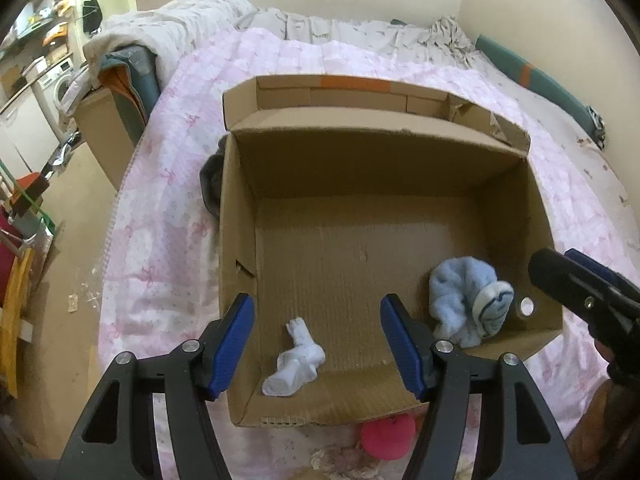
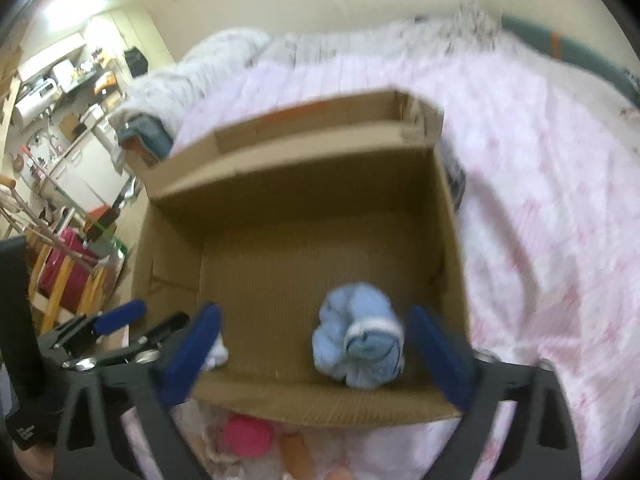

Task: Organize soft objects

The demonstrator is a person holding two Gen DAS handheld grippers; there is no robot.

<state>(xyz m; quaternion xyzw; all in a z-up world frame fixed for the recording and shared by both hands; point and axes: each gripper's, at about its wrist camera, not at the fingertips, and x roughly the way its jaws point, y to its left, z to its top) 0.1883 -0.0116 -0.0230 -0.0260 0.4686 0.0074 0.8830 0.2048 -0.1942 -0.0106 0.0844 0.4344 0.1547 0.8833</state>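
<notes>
Underneath, a pink quilt across the bed, cardboard box atop.

- White sock: small, crumpled, lying flat on the cardboard box floor near its front-left corner.
- Light-blue sock bundle: rolled, white-trimmed, resting near the box's front-right corner.

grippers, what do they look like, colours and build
Both are alike. The left gripper has two black plastic arms with triangular cut-outs and round silver pivot bolts, ending in ribbed blue pads. The right gripper shows the same black frame and blue pads, blurred here. No cables show. Small white lettering sits on a black part at the right wrist view's lower left, too small to read.
</notes>
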